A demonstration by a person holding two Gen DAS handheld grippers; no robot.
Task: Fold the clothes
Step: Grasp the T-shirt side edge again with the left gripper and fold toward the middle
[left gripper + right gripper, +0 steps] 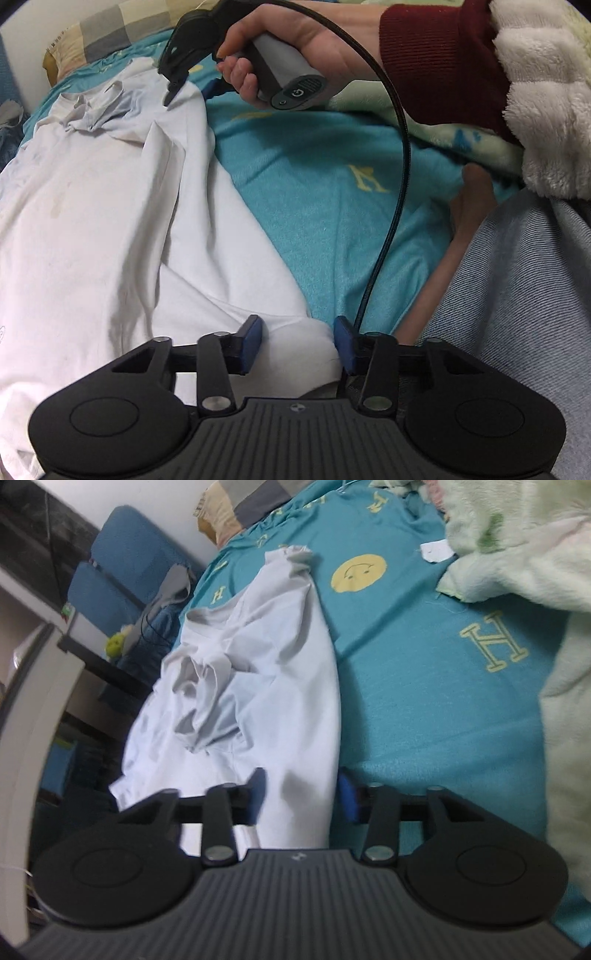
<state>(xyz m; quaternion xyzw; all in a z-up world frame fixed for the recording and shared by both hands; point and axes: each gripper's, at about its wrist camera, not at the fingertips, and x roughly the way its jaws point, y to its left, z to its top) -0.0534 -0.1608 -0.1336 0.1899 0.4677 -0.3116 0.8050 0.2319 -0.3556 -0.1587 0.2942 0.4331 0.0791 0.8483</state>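
A white shirt [110,221] lies on the teal bed sheet [332,184], its right side folded in along a straight edge. My left gripper [299,343] is open, its blue pads on either side of the shirt's near hem corner. My right gripper [301,797] is open too, with the shirt's folded edge [295,686] between its pads near the shoulder. It also shows in the left wrist view [192,86], held by a hand at the shirt's far end. The crumpled collar [199,701] lies left of it.
A fluffy cream blanket [517,546] lies on the right of the bed. A checked pillow [96,33] sits at the head. A black cable [399,166] hangs across the sheet. The person's knee in grey trousers [517,295] is at right. Blue chairs [122,568] stand beside the bed.
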